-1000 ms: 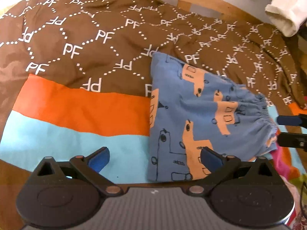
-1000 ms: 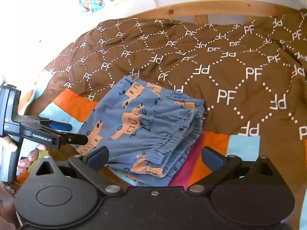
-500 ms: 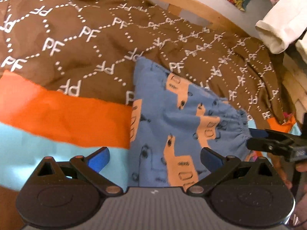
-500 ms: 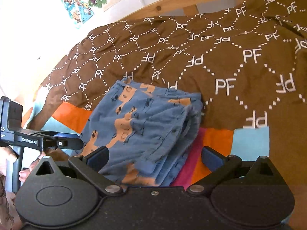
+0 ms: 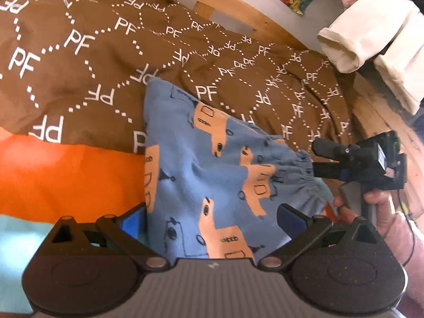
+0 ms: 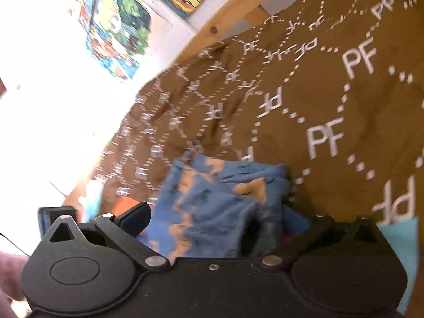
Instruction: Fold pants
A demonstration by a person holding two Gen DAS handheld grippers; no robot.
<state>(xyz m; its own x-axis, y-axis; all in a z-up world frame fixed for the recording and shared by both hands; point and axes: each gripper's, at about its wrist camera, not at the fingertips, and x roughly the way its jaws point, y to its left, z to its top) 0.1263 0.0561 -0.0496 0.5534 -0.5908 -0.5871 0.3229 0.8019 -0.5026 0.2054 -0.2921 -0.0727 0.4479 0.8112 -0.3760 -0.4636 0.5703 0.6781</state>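
The folded blue pants (image 5: pixel 212 175) with orange truck prints lie on a brown "PF" bedcover (image 5: pixel 79 84). My left gripper (image 5: pixel 210 218) is open, its blue-padded fingers (image 5: pixel 132 221) standing either side of the pants' near edge. The right gripper (image 5: pixel 322 160) reaches in from the right, one jaw above and one below the gathered waistband. In the blurred right wrist view the pants (image 6: pixel 212 212) bunch up between the fingers of my open right gripper (image 6: pixel 217 220). The right finger is partly hidden by cloth.
An orange band (image 5: pixel 66 180) and a light blue band (image 5: pixel 18 230) of the cover lie to the left. The wooden bed frame (image 5: pixel 238 16) runs behind. Cream fabric (image 5: pixel 371 39) hangs at upper right. A hand (image 5: pixel 376 198) holds the right gripper. Posters (image 6: pixel 114 31) hang on the wall.
Both grippers have closed in on the pants. The right one went from beside the waistband to straddling it, and its view tilted and blurred. The left one came nearer the pants' edge.
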